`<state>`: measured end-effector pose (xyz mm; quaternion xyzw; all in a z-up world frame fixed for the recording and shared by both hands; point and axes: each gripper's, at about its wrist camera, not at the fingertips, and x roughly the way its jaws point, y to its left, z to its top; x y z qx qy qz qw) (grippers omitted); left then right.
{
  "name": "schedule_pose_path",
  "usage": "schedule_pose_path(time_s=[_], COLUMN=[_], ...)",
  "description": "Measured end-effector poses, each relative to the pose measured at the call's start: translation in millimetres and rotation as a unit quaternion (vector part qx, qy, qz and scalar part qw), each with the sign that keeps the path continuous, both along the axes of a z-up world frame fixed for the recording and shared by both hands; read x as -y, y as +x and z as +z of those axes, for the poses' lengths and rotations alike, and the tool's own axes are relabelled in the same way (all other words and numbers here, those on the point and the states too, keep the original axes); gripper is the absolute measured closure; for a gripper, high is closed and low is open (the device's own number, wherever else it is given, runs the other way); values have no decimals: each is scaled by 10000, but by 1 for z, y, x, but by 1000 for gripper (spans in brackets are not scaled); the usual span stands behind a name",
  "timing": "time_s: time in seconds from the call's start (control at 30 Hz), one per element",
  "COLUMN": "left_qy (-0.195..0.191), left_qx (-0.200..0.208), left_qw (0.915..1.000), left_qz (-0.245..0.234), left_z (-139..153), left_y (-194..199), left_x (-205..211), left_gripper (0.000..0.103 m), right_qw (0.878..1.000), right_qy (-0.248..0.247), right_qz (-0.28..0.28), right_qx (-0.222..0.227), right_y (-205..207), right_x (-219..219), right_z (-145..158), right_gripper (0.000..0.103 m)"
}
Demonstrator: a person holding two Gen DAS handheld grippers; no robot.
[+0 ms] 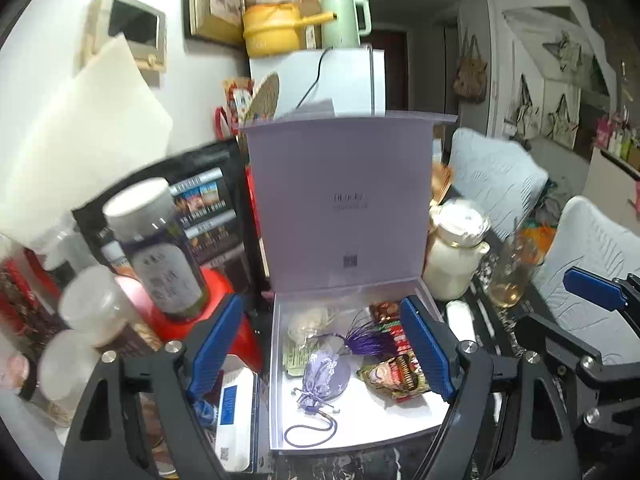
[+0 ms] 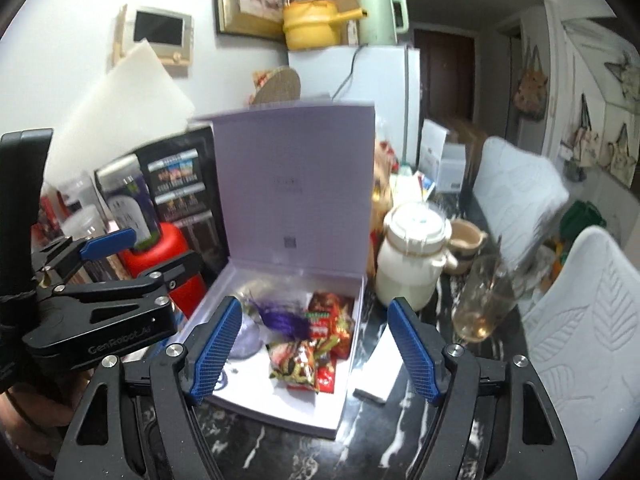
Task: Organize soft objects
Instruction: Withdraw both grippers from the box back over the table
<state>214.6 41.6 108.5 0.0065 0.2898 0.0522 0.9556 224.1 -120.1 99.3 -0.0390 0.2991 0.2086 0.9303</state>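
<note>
Left gripper (image 1: 324, 350): blue-padded jaws apart, nothing between the pads, held above the front of the box. Right gripper (image 2: 316, 350): jaws likewise apart and empty, held above the box's right half.

Lavender gift box (image 1: 280, 420): open on a black marbled tabletop (image 2: 280, 452), lid (image 1: 344, 200) standing upright at the back.

Contents, below and beyond both sets of jaws:
- purple silk sachet (image 1: 324, 376) with drawstring cord, front centre, purple tassel (image 1: 370, 338) trailing behind it;
- pale mesh pouch (image 1: 306, 322), back left;
- red and gold snack packets (image 2: 320, 344), along the right side.

Surroundings: red canister (image 2: 172, 264) and lidded jars (image 1: 156, 248) left of the box; cream lidded jar (image 2: 412, 264) and glass vessel of amber liquid (image 2: 484, 308) to the right; white chairs (image 2: 592, 340) beyond.
</note>
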Motion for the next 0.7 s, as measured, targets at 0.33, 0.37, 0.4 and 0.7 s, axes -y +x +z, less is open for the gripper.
schedule_pose_path(time_s=[0.33,0.37,0.4,0.7], left_qy=[3,6,16,-49], left_qx=[483,538,580,813], left_qw=[9988,9985,9982,9965], left_qz=[-100,-112,-116,-205], left_z=[43,46,48,59], left_y=[-60,-67,-73,-136], left_x=[5,5,6,7], left_gripper=[22,22,22,22], right_qw=[9978,9974,9971,9938], right_qy=[109,109,106,92], right_qz=[-15,-14,-20,-57], right_qx=[655,708,755,1105], right_y=[-56,-64,-69,-133], right_x=[10,10,11,17], right_z=[44,47,50,64], right_gripper=[26,26,25,18])
